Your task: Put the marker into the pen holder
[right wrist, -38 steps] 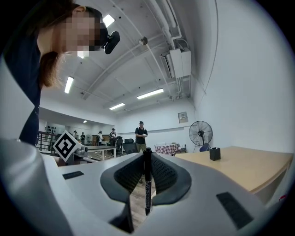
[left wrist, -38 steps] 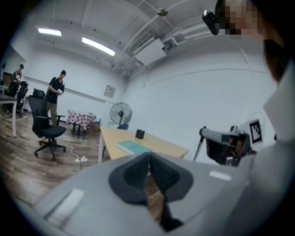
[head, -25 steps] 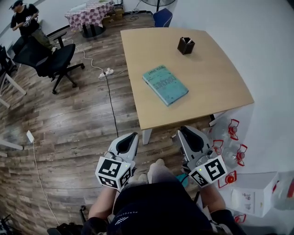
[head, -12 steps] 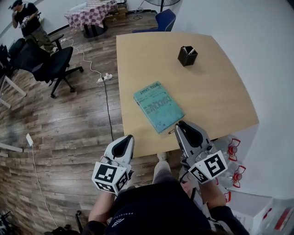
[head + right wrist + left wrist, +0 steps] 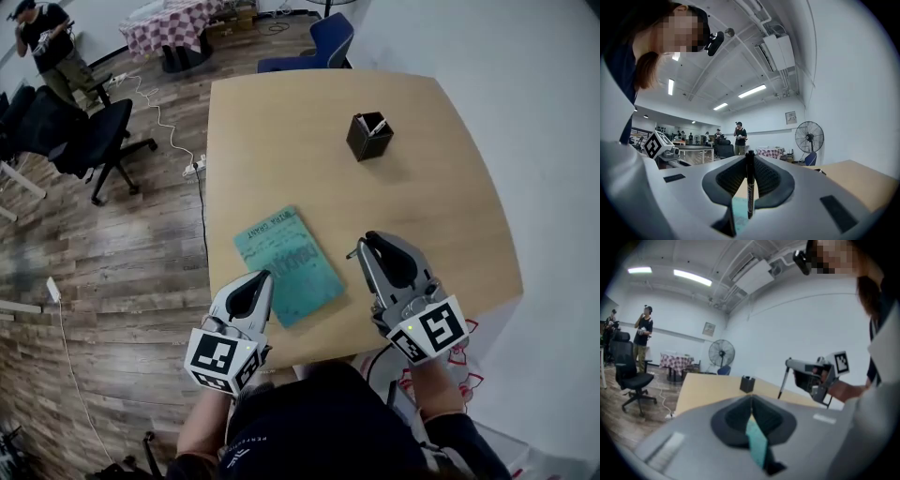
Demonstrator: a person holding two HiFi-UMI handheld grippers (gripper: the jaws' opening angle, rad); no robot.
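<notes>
The right gripper [image 5: 362, 247] pinches a black marker [image 5: 750, 183] crosswise between its jaws, over the near part of the table [image 5: 281, 122]. The left gripper [image 5: 264, 277] is closed with nothing in it, at the near edge of a teal book [image 5: 291, 258] that lies between the two. The dark pen holder [image 5: 368, 137] stands well apart, far across the table. An office chair [image 5: 94, 131] sits on the floor to the left.

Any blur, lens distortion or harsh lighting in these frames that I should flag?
Left gripper view: soft all over, with the pen holder smeared; fisheye with dark corners. Right gripper view: sharp, with the marker crisp; same fisheye and dark corners. Head view: sharp, evenly lit, with only a soft shadow beside the pen holder.
</notes>
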